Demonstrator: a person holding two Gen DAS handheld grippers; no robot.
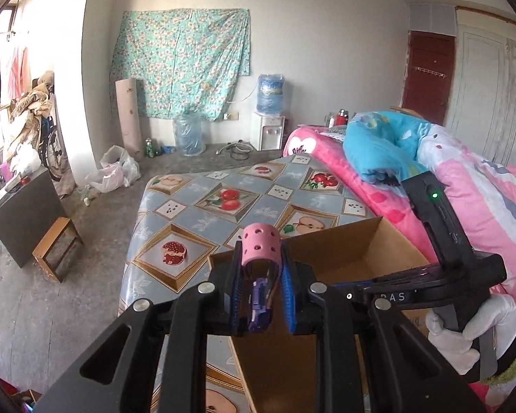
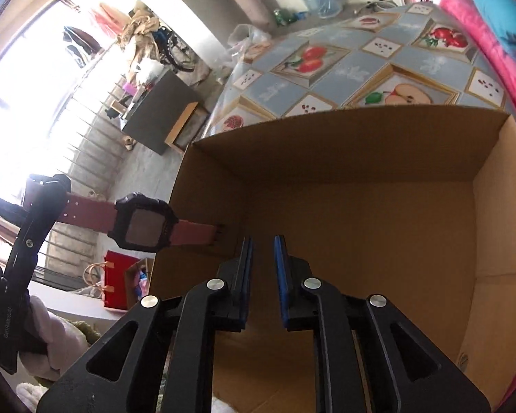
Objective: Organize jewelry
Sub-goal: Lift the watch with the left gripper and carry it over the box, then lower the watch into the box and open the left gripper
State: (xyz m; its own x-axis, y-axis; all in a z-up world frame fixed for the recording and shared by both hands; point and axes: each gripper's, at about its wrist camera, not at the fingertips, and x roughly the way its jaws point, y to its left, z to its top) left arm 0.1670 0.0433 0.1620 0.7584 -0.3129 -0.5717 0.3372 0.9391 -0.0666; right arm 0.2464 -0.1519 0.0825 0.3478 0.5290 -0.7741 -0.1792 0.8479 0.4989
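While a watch waits above an empty carton

Nearest in the left wrist view, the left claw (image 1: 259, 275) is clenched on one wristwatch (image 1: 260, 245) by its pink perforated strap, with the purple buckle end hanging between the blue pads. Seen from the right wrist view, that same watch has a square black case and sticks out sideways, just beside the carton's left wall and above its rim. The right claw (image 2: 262, 261) holds nothing; its jaws stand slightly apart, pointing down into the carton.

Just beyond both claws sits one open cardboard box (image 2: 492, 213), its floor bare as far as the views show. It rests on a table (image 1: 175, 206) covered in fruit-patterned oilcloth. To the right lies a bed heaped with pink and blue quilts (image 1: 395, 151).

Judged from this, the step in hand is placing the watch in the box. The next move calls for carrying the left claw over the rim, lowering it, then letting go.

Far off, two water bottles (image 1: 188, 134) stand by the back wall, one of them on a dispenser.
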